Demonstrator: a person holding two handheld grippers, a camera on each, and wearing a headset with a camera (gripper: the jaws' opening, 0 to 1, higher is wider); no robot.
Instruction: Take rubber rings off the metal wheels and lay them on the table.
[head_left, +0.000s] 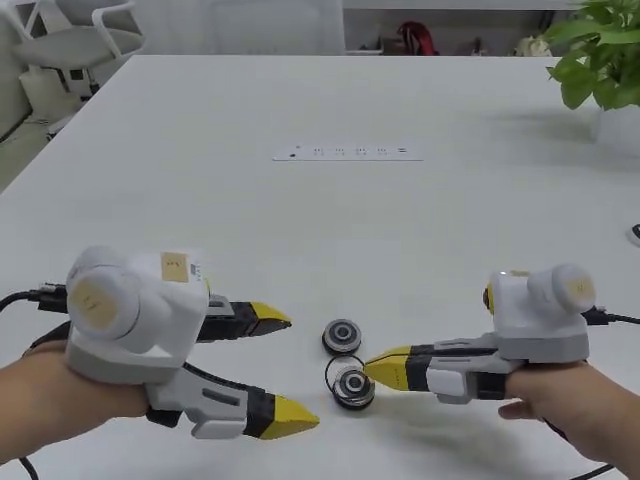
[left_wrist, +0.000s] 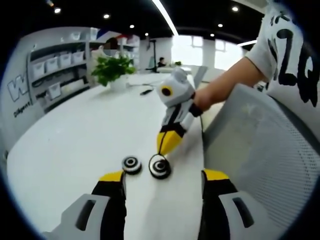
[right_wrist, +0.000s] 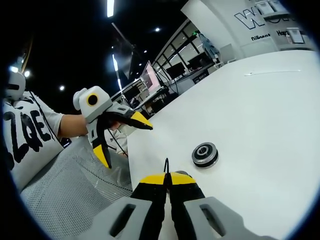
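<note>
Rubber ring (right_wrist: 166, 166): a thin black loop partly lifted off the near wheel, with one strand running up between the right gripper's yellow tips.
Near wheel (head_left: 353, 386): lies flat on the white table (head_left: 350, 230), right at the right gripper's tips and between the two grippers.
Far wheel (head_left: 342, 337): lies flat just beyond the near wheel, a dark band around its rim, and neither gripper touches it.
Right gripper (head_left: 385, 368): jaws pressed together, pinching the ring.
Left gripper (head_left: 285, 368): jaws spread wide with nothing held, tips pointing at the wheels from the left, near them but apart.
Socket strip (head_left: 347, 152): lies farther back on the table, well apart.
</note>
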